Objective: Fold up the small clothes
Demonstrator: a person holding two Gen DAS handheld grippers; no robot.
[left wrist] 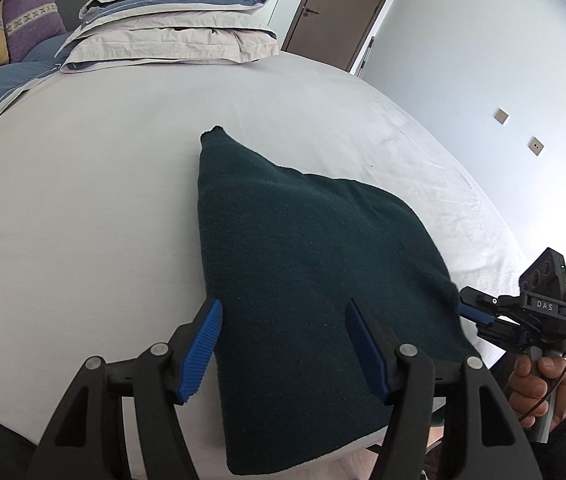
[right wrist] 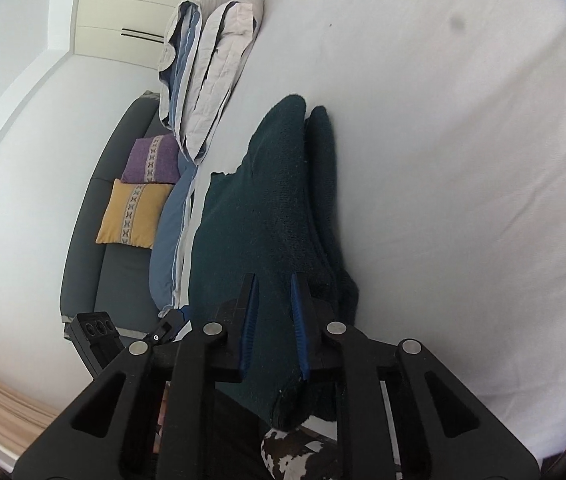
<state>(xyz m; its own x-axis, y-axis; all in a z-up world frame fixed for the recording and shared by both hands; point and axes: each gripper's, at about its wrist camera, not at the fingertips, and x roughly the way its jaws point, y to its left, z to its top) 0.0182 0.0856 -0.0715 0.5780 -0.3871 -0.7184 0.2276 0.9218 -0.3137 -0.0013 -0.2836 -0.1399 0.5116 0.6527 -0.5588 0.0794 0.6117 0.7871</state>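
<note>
Right now the right claw (right wrist: 274,312) has its jaws narrowed around a raised fold of the dark green knit garment (left wrist: 307,280); whether the blue pads actually pinch the cloth can't be told, as a slim gap shows in the right wrist view. Left claw (left wrist: 283,344) hangs wide above the garment's near end, nothing between its pads. Garment lies partly folded on the bed (left wrist: 83,208), near edge draped over the bed's side, a pointed cuff end aimed at the stacked bedding (left wrist: 171,28). A person's hand (left wrist: 539,384) grips the right tool handle at the garment's right edge.

Judgement: step in hand looks like taking the right edge to bring it across. To do it well: get a full bite on both layers before lifting, keep the lift low so the lower layer doesn't drag, use the left claw to pin or match the opposite edge, lay edges flush.
</note>
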